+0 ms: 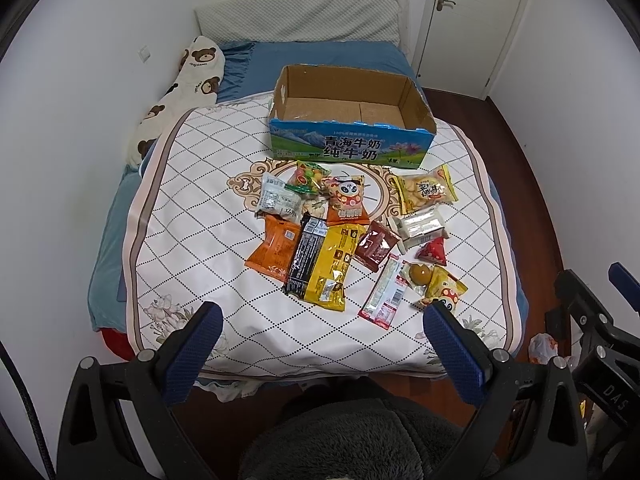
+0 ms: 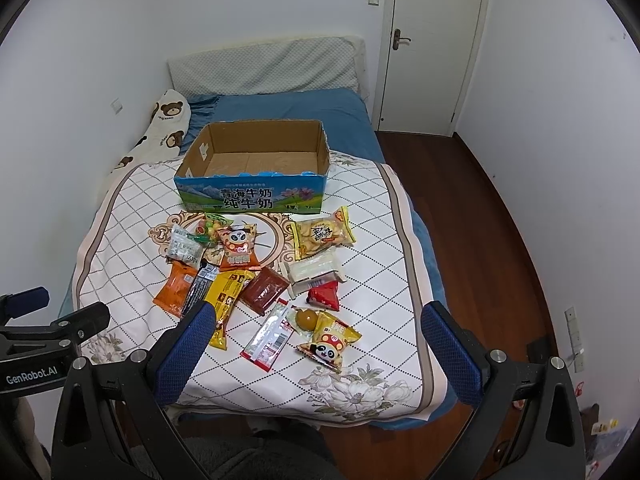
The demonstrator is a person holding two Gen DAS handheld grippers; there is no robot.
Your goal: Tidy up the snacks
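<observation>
Snacks [image 1: 340, 236] scattered mid-quilt [image 1: 200, 208], near foot edge. Box [image 1: 352, 120] behind, empty, open side up for loading. Left gripper [image 1: 320, 320], right gripper [image 2: 316, 322] both spread, holding nothing, over foot edge.

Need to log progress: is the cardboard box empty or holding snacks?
Empty: the cardboard box shows only bare floor; every snack packet lies outside.
</observation>
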